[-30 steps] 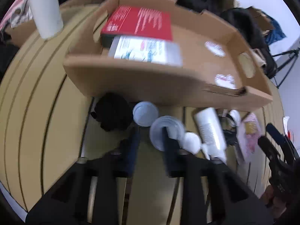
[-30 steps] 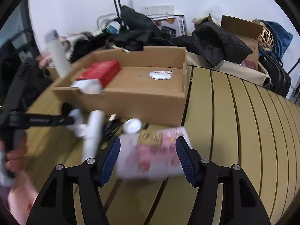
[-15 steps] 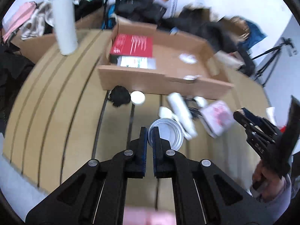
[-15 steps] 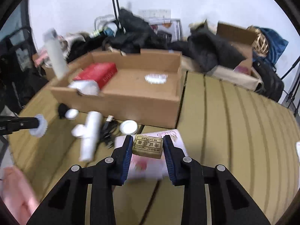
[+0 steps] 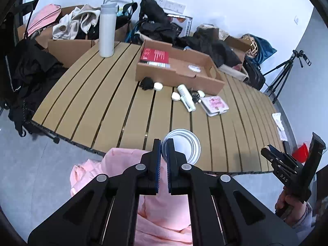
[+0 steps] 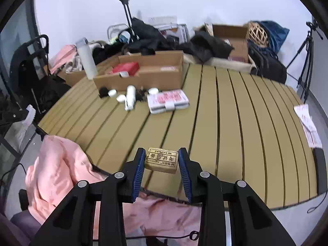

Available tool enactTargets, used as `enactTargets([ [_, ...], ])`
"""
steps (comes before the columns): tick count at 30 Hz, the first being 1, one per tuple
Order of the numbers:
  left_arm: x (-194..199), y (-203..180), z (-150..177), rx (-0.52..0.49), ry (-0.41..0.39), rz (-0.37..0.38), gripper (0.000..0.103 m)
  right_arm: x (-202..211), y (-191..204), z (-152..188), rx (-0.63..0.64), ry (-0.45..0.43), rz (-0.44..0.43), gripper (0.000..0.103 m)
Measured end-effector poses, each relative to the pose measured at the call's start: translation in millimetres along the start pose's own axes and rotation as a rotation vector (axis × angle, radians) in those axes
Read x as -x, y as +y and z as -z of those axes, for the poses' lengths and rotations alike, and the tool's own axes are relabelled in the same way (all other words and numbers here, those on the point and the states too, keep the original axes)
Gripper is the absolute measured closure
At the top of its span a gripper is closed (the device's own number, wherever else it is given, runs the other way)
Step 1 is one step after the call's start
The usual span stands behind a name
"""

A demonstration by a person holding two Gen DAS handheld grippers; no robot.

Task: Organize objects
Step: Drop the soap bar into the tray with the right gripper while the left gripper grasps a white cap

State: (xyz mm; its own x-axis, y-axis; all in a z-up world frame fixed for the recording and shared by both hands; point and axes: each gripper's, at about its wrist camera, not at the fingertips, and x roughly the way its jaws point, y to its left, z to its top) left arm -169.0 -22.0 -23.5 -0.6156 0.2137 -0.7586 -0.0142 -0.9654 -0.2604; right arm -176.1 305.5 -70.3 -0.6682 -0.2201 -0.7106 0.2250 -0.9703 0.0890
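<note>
A slatted tan wooden table [image 5: 114,94] carries an open brown cardboard tray [image 5: 207,82]. Above its near edge, a round white plastic lid [image 5: 182,145] is pinched by the left gripper [image 5: 163,155]; a small gold rectangular box [image 6: 161,160] is clamped in the right gripper [image 6: 162,167].

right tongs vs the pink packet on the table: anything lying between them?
No. In the right wrist view only bare slats of the table lie between the right tongs, holding a gold box, and the pink packet.
</note>
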Motion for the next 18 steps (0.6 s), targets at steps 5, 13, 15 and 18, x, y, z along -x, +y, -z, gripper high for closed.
enactTargets([
  [5, -10.5, -2.2, -26.0, 0.018, 0.001, -0.033, 0.101, -3.7, 9.3, -13.9, 0.023, -0.017, -0.01, 0.067],
  [13, -95.9, -33.4, -183.2, -0.107, 0.016, 0.047, 0.101, -51.3, 10.5, -142.2, 0.127, -0.102, -0.108, 0.067],
  [15, -148.2, -45.4, -226.6, -0.132, 0.053, 0.053, 0.101, -103.1, 0.9, -192.6, 0.089, -0.051, -0.142, 0.067],
  [18, -245.2, -59.1, -271.6, -0.15, 0.174, 0.021, 0.101, -196.2, -13.2, -248.2, 0.034, 0.057, -0.126, 0.067],
])
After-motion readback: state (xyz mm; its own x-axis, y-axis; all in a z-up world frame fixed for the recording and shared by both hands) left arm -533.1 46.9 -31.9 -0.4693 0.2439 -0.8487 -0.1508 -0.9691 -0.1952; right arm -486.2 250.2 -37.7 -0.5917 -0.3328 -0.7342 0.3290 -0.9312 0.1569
